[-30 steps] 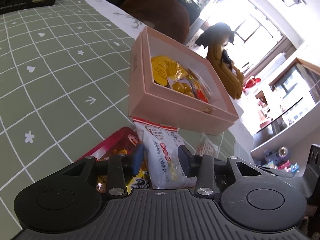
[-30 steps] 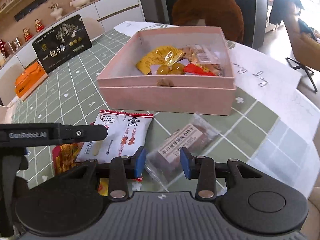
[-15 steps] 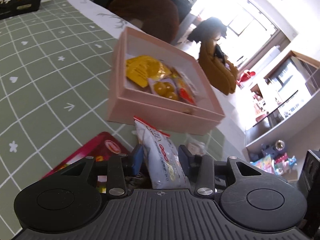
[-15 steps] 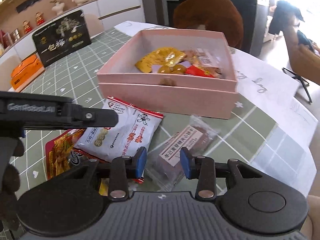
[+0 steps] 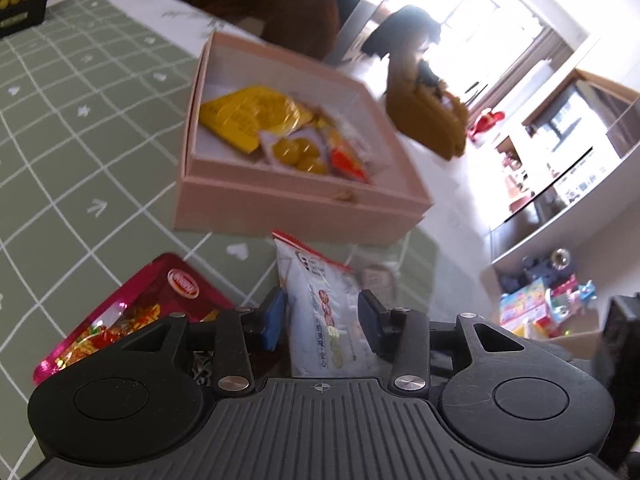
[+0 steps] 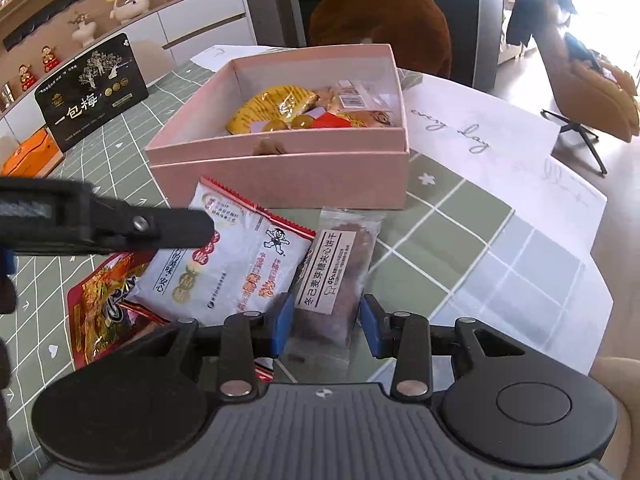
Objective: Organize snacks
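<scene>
Both grippers poised over loose snack packets, none yet boxed

Left gripper (image 5: 322, 320) jaws are opening around the white printed snack packet (image 5: 324, 308); right gripper (image 6: 322, 322) jaws, narrow, straddle the clear brown-biscuit packet (image 6: 336, 276), grip uncertain. Next, I judge: lift each into the pink cardboard box (image 6: 280, 184) mid-table.

My left gripper (image 5: 322, 316) points steeply downward, and its jaws are opening with a white packet between the fingers (image 5: 273, 318). I cannot tell whether the pads press on it. My right gripper (image 6: 323, 324) also points steeply downward, jaws near their narrowest, a brown packet between its fingers (image 6: 282, 322). The left gripper crosses the right wrist view at left.
</scene>
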Demonstrator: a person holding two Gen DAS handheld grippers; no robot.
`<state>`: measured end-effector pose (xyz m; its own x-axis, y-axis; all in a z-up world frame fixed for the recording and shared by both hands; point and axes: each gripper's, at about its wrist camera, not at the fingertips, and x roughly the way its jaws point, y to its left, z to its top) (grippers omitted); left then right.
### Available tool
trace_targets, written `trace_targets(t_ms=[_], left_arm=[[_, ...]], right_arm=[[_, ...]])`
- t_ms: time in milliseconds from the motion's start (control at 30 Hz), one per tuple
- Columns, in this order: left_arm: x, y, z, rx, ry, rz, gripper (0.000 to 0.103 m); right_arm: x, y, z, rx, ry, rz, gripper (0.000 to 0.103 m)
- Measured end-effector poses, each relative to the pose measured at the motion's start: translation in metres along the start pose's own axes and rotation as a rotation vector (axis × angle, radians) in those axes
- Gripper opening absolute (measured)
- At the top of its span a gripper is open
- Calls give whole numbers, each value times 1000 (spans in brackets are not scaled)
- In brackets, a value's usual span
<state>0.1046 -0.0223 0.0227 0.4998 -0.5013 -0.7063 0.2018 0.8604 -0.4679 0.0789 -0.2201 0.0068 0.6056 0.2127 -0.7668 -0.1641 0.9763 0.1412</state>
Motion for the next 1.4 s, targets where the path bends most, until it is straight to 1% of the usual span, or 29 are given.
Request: trace_targets(t_ms=[100, 167, 233, 367, 433, 467, 500, 533, 633, 700, 767, 800, 900, 967, 1000, 1100, 1200, 1300, 1333, 1400], left_arm=[[15, 7, -2, -11, 26, 4, 47], [20, 11, -2, -36, 34, -21, 46], [14, 11, -1, -47, 17, -51, 45], [0, 6, 1, -43, -16, -101, 44], [-4, 7, 0, -53, -22, -149, 44], [-6, 7, -2, -61, -28, -160, 44], [-8, 7, -3, -69, -37, -155, 44], [-11, 7, -6, -75, -49, -133, 44], [-19, 4, -18, -78, -73, -14, 44], [-24, 1, -31, -80, -53, 63, 44], [-33, 1, -43, -119, -40, 134, 44], [-38, 1, -50, -150, -35, 145, 44], [-52, 5, -70, -292, -23, 117, 44], [-53, 6, -79, -343, -10, 108, 44], [-51, 7, -82, -351, -4, 113, 44], [-47, -1, -80, -332, -36, 148, 44], [-41, -17, -71, -252, -45, 180, 44], [-47, -30, -75, -195, -54, 212, 44], [-50, -32, -78, -199, -43, 212, 44], [-54, -32, -86, -244, 4, 180, 44]], right_arm=[[-2, -3, -2, 2, -3, 3, 38], [-2, -4, -2, 4, -2, 3, 39], [-4, -5, -1, 11, -1, 5, 39], [-15, -11, 0, 24, -40, -11, 39], [-14, -14, 1, 26, -37, -25, 39], [-12, -16, 0, 32, -29, -28, 39], [-10, -18, 0, 40, -20, -31, 39], [-9, -19, -2, 46, -14, -30, 38], [-10, -18, -3, 45, -3, -14, 38], [-10, -15, -5, 24, 6, -14, 39], [-10, -13, -7, 5, 6, -17, 42], [-10, -12, -8, -2, 6, -19, 43], [-10, -10, -7, -13, 12, -25, 44], [-13, -8, -9, -27, 24, -23, 44], [-14, -6, -11, -39, 25, -22, 44], [-21, -1, -22, -81, 32, -20, 45], [-31, 8, -36, -122, 29, -9, 45], [-40, 14, -48, -154, 26, 5, 45], [-42, 15, -51, -162, 24, 5, 45], [-45, 10, -54, -150, 15, 2, 45]])
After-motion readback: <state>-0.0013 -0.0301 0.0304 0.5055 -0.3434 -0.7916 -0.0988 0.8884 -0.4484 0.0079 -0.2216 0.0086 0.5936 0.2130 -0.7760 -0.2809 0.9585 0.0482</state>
